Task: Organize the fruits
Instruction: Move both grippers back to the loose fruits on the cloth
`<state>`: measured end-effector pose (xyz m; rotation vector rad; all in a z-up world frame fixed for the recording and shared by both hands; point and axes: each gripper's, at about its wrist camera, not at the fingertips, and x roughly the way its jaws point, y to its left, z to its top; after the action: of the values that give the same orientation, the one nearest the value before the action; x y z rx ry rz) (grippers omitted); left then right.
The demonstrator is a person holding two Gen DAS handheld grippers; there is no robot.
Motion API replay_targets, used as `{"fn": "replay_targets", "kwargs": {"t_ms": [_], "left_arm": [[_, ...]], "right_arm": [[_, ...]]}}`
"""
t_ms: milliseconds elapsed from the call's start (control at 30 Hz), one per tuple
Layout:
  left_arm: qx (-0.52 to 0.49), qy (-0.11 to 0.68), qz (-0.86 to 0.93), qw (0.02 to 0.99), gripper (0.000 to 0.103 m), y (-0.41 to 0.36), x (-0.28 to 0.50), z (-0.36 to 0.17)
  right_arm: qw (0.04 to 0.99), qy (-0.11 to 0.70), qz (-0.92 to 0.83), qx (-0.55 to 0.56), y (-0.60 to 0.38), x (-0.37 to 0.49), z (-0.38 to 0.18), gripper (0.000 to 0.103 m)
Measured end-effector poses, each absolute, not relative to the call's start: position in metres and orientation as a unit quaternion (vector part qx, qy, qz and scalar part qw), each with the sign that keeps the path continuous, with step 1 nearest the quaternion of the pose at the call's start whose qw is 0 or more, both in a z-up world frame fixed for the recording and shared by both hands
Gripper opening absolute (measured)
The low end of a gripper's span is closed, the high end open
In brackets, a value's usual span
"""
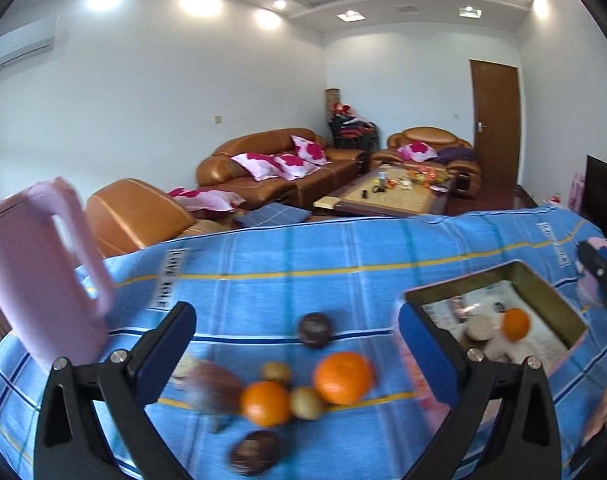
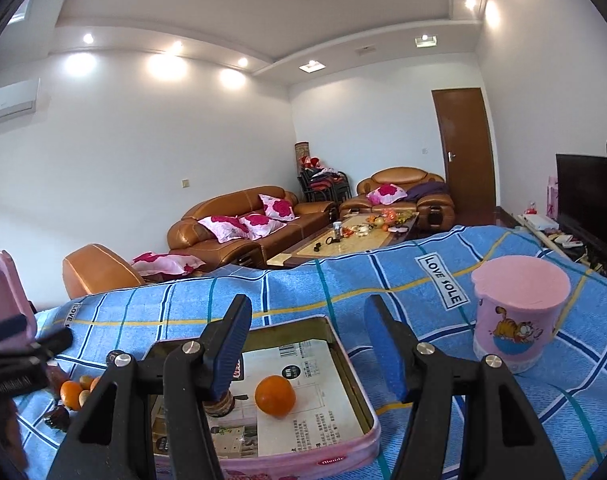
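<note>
A loose pile of fruit lies on the blue checked cloth: two oranges (image 1: 343,366) (image 1: 265,403), two small kiwis (image 1: 307,402), and dark purple round fruits (image 1: 314,330) (image 1: 253,452). My left gripper (image 1: 299,344) is open and empty, hovering over the pile. A pink-rimmed tin box (image 2: 367,412) lined with paper holds an orange (image 2: 275,395) and a brownish fruit (image 2: 221,402). My right gripper (image 2: 307,344) is open and empty above the box. The box also shows in the left wrist view (image 1: 543,280), to the right of the pile.
A pink kettle (image 1: 43,276) stands left of the pile. A pink cartoon-printed cup (image 2: 519,316) with a lid stands right of the box. The table's far edge drops off toward brown sofas (image 2: 239,232) and a coffee table.
</note>
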<state>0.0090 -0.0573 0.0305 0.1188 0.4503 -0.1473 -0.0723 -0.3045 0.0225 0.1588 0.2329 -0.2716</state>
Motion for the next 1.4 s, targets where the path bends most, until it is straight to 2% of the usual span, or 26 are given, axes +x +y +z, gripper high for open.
{"fn": "replay_targets", "kwargs": {"t_ms": [167,600,800,933,1233,1400], "left_arm": [[0.059,0.233,-0.054,0.969,0.103,-0.026,0.017,0.019],[0.034,0.230,-0.031,0.972,0.103,0.026,0.027,0.010],[0.032,0.226,0.020,0.973,0.103,0.064,0.041,0.021],[0.024,0.238,0.052,0.970,0.103,0.086,0.052,0.023],[0.045,0.277,0.031,0.959,0.103,0.087,0.064,0.014],[0.074,0.276,0.018,0.958,0.103,0.073,0.062,0.012]], "right_arm": [[0.981,0.124,-0.142,0.044,-0.287,-0.070,0.024,0.061],[0.982,0.172,-0.038,0.068,-0.190,-0.040,0.031,0.061],[0.968,0.231,0.017,0.096,-0.141,-0.018,0.007,0.061],[0.956,0.282,0.062,0.052,-0.107,-0.008,-0.004,0.061],[0.892,0.420,0.156,0.066,-0.077,0.014,-0.043,0.061],[0.887,0.422,0.179,0.059,-0.066,0.015,-0.047,0.061]]}}
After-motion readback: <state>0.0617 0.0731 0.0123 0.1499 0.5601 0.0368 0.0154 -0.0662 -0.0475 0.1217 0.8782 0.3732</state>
